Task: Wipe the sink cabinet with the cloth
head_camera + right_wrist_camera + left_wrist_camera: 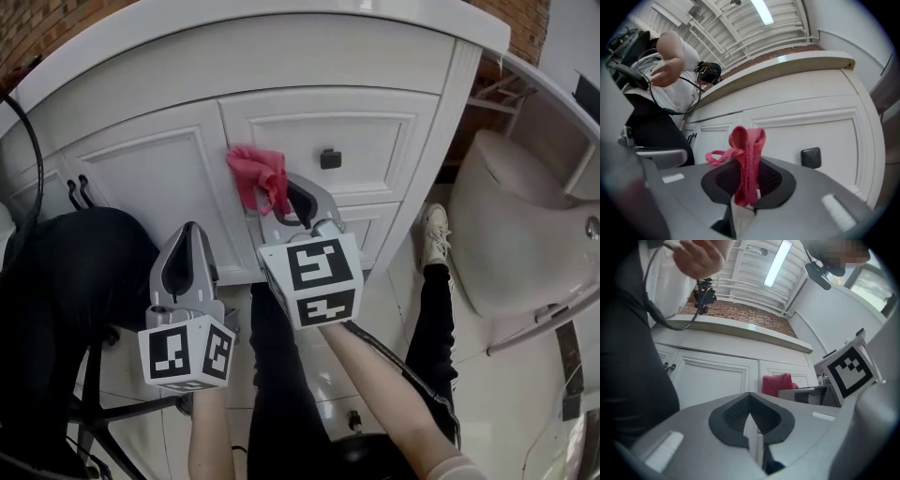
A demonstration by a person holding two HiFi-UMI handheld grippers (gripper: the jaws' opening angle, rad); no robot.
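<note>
- My right gripper is clamped tight on the pink cloth. A bunched fold stands past the tips, so fabric rather than metal meets the paint.
- The cloth sits at the sink cabinet front, just left of the dark knob. I cannot tell whether it presses.
- My left gripper hangs lower, jaws together on nothing, clear of the wiping side.

Cloth sits in right gripper, in front of sink cabinet drawer front; contact unclear. Knob at cloth's 3 o'clock. Left gripper at 8 o'clock of right gripper, short of cabinet door. Toilet at cabinet's 3 o'clock, shoe on floor between them.
</note>
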